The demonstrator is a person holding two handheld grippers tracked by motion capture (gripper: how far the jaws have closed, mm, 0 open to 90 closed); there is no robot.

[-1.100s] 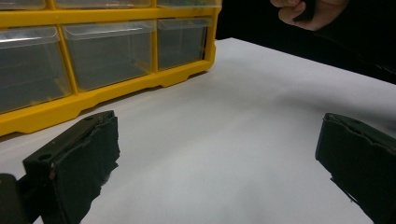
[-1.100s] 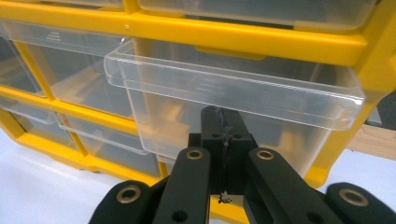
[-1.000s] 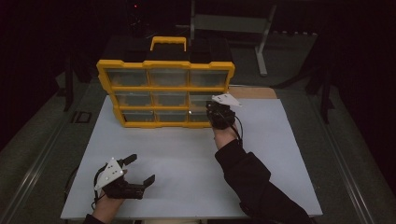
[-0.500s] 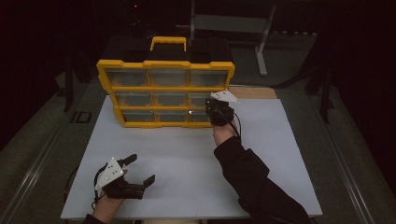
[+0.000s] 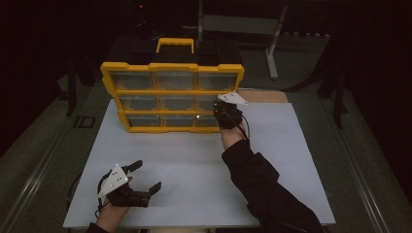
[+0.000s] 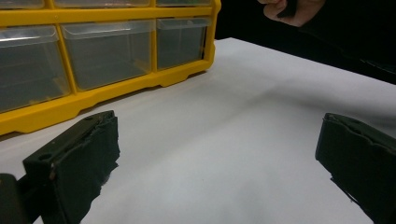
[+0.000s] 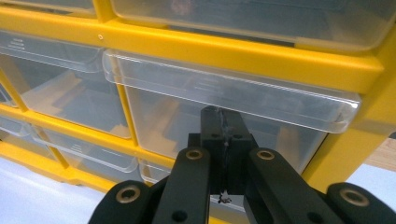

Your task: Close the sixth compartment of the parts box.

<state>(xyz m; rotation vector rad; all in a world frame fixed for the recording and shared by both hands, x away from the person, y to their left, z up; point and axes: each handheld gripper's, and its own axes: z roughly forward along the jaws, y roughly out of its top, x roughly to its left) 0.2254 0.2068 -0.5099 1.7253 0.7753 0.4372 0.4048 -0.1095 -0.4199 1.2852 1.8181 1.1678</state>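
High view: white tabletop [image 5: 194,155], dark room; left claw [image 5: 138,182] apart, right claw [image 7: 223,133] together.

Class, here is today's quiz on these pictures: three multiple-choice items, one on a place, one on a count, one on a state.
1. Where is the right gripper?
A. at the right-hand drawer of the middle row
B. on the cabinet's handle
C. flat at the table's near edge

2. How many drawers does the yellow cabinet have?
A. four
B. six
C. nine

3. How do the left gripper's jaws stand?
A. shut on a drawer
B. wide open over the white tabletop
C. shut on a cable

Key: 1 A, the right gripper view has its shut jaws right at that clear drawer's front; 2 C, the high view shows three rows of three; 3 B, the left gripper view shows bare table between them.
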